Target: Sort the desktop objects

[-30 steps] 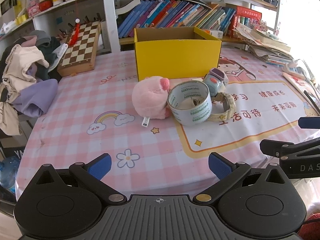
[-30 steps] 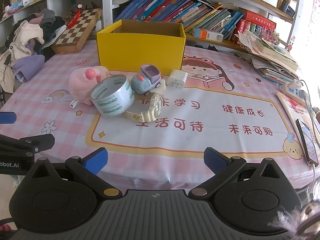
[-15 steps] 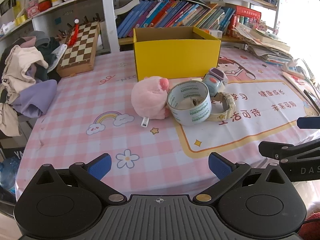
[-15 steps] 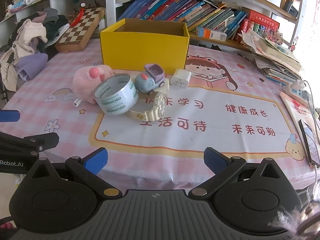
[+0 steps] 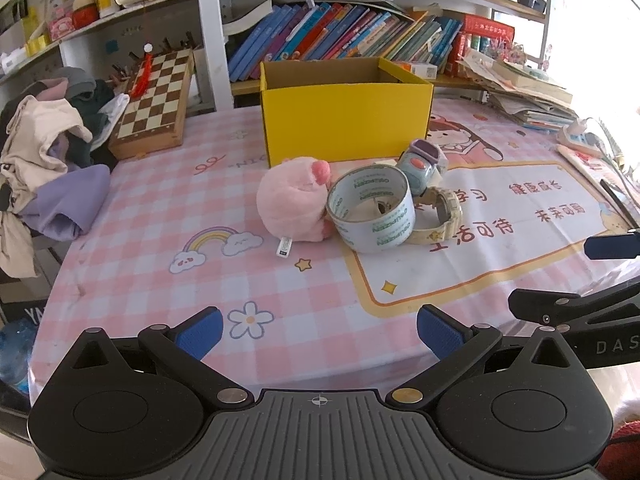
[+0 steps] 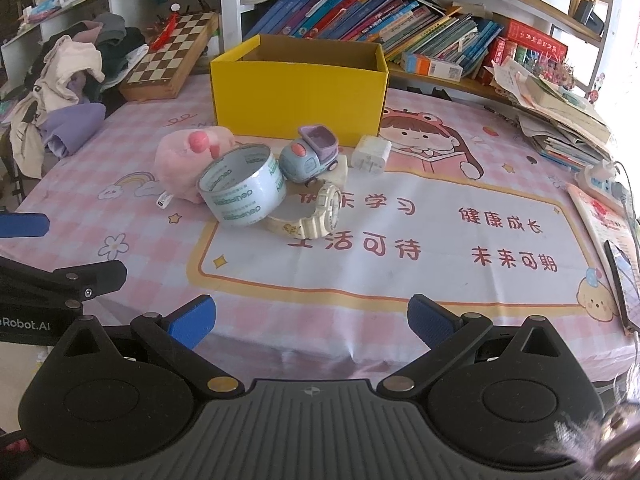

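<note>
A pink plush toy [image 5: 294, 206] [image 6: 188, 160], a roll of clear tape [image 5: 370, 212] [image 6: 242, 190], a blue-and-purple toy car [image 5: 422, 164] [image 6: 308, 158], a cream wristwatch [image 5: 438, 218] [image 6: 312, 218] and a white charger plug [image 6: 371, 156] lie clustered in front of an open yellow box [image 5: 346, 118] [image 6: 298, 94]. My left gripper [image 5: 318, 332] hangs open near the table's front edge, well short of the cluster. My right gripper [image 6: 310, 320] is open too, further right, with nothing between its fingers. Each gripper shows at the edge of the other's view.
A chessboard [image 5: 154, 98] and a heap of clothes [image 5: 44, 160] sit at the left. Shelves of books [image 6: 360, 16] run behind the box. Stacked papers [image 6: 560, 116], a power strip [image 6: 602, 176] and a phone [image 6: 622, 280] lie at the right edge.
Both grippers have crept slightly forward toward the cluster, staying open. The objects on the table have not moved.
</note>
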### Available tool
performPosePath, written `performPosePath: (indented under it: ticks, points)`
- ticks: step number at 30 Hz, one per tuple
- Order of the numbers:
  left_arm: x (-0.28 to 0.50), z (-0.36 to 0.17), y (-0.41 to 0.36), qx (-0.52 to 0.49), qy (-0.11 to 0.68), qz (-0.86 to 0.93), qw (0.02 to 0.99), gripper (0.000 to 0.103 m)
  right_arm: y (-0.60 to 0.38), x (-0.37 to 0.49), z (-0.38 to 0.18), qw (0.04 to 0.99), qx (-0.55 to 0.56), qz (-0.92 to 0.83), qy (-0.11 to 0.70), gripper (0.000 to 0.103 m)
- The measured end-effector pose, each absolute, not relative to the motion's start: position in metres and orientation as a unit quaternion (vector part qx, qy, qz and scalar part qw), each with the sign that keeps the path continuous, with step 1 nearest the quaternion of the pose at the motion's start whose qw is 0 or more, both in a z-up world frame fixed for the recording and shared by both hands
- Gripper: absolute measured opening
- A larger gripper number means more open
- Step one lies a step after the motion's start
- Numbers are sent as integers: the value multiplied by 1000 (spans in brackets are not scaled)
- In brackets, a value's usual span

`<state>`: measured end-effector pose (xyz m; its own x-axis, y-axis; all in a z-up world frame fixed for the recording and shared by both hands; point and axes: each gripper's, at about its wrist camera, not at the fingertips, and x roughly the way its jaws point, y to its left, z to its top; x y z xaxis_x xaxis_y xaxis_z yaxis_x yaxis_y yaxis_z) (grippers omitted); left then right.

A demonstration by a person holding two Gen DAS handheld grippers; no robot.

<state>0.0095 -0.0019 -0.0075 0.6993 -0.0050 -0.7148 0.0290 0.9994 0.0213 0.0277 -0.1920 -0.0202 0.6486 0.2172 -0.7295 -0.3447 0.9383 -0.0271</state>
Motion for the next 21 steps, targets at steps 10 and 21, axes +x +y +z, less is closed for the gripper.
performPosePath:
  ticks: [10,21]
  points:
    - [5,-2,5,11,370,8,929,103,-190,26,-13,907,-81,173,375,103]
    - [6,-1,8,-1,370,-7,929,103,-182,30,-9,909,-108,168,366,103]
